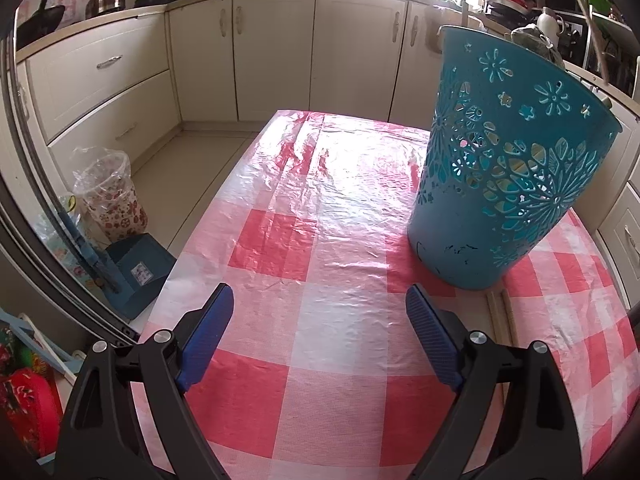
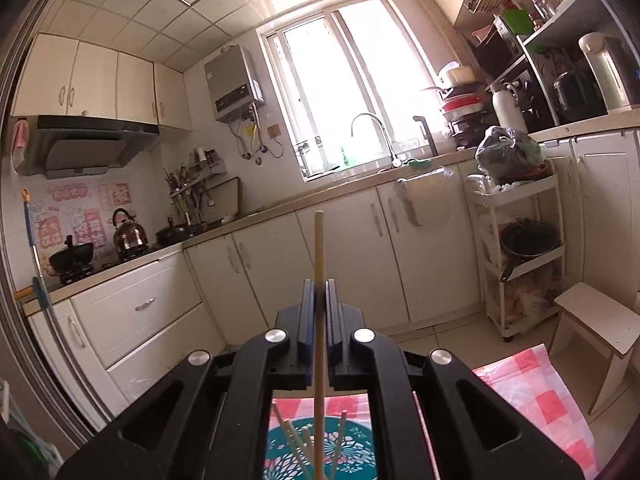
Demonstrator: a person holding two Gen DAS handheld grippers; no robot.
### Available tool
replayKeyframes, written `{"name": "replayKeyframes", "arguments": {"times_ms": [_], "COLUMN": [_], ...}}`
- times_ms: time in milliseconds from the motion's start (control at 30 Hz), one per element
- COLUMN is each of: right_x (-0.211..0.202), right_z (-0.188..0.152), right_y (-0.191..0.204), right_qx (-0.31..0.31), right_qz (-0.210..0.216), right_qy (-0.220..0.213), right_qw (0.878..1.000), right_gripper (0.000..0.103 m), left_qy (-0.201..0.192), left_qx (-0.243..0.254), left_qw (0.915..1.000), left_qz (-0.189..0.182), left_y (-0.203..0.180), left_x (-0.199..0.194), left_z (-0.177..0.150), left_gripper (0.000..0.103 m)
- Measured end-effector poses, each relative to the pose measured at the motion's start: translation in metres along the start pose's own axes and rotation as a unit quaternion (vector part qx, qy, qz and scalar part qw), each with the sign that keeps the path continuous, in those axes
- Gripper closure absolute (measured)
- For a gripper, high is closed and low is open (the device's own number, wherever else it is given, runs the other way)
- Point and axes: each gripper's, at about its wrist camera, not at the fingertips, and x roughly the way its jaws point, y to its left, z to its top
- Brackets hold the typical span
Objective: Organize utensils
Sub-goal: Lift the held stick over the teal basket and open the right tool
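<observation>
Wooden chopstick (image 2: 319,248) lower end cut off below frame

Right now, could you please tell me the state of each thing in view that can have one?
Left gripper: open, empty, over the tablecloth.
Right gripper: shut on a chopstick, held upright.
Teal basket: upright on the table.
Other chopsticks: leaning loosely inside the basket.

1. Basket (image 1: 508,184): teal, flower cut-outs, right of the fingers.
2. Tablecloth (image 1: 304,240): red-white check, under the fingers.
3. Pads (image 1: 208,332): blue, ribbed.
4. Chopstick (image 2: 319,248): pale wood, between the fingers.
</observation>
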Motion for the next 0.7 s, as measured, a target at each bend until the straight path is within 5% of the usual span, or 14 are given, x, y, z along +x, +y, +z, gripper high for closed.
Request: {"name": "replayKeyframes", "arguments": {"times_ms": [233, 700], "right_x": [0.022, -0.077], "right_z": [-0.036, -0.064], "right_y": [-0.004, -0.018], "right_qx": [-0.029, -0.050], "right_qz": [-0.021, -0.005], "right_qy": [0.042, 0.078], "right_qw": [0.998, 0.996], "right_gripper": [0.097, 0.084], "left_qy": [0.000, 0.004], "left_qx": [-0.002, 0.000], "left_qw": [1.0000, 0.9999], "left_qz": [-0.003, 0.010], "left_y": [0.001, 0.000], "left_x": [0.001, 0.004], "left_z": [0.000, 0.000], "left_gripper": [0.019, 0.019]}}
